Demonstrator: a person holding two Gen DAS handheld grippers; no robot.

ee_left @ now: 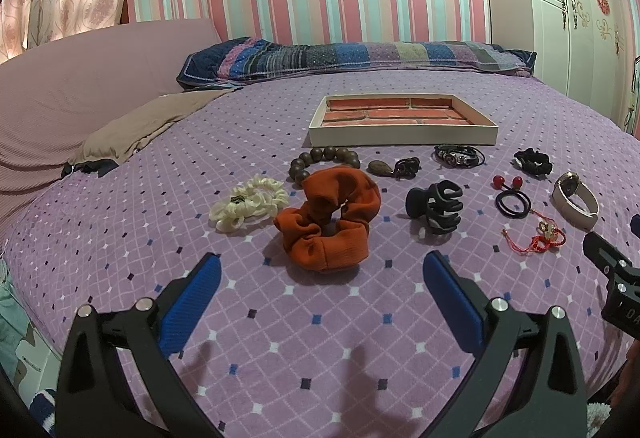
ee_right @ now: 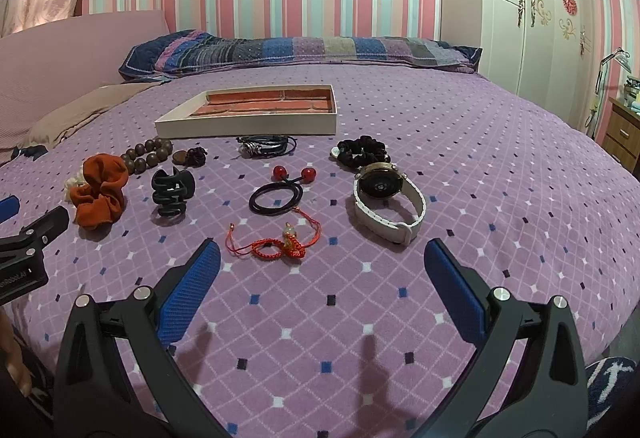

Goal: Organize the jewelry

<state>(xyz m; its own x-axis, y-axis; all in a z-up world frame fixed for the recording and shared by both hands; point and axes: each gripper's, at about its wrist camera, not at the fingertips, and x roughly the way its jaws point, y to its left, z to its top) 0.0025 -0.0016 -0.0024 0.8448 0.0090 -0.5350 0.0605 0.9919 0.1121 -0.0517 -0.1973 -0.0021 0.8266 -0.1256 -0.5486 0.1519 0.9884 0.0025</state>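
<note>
My left gripper [ee_left: 322,278] hangs over the bed with its blue pads spread apart, holding nothing; the rust-orange fabric scrunchie [ee_left: 328,215] lies straight ahead, just beyond the fingertips, a crumpled ring flat on the purple quilt; my right gripper [ee_right: 322,270], likewise agape and empty, faces the red braided cord bracelet [ee_right: 280,244]; the shallow cream tray with brick-patterned lining [ee_left: 404,135] waits farther on, toward the headboard edge.

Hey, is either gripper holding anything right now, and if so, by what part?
Nothing is held. The left gripper and right gripper are both open above the bedspread.
</note>
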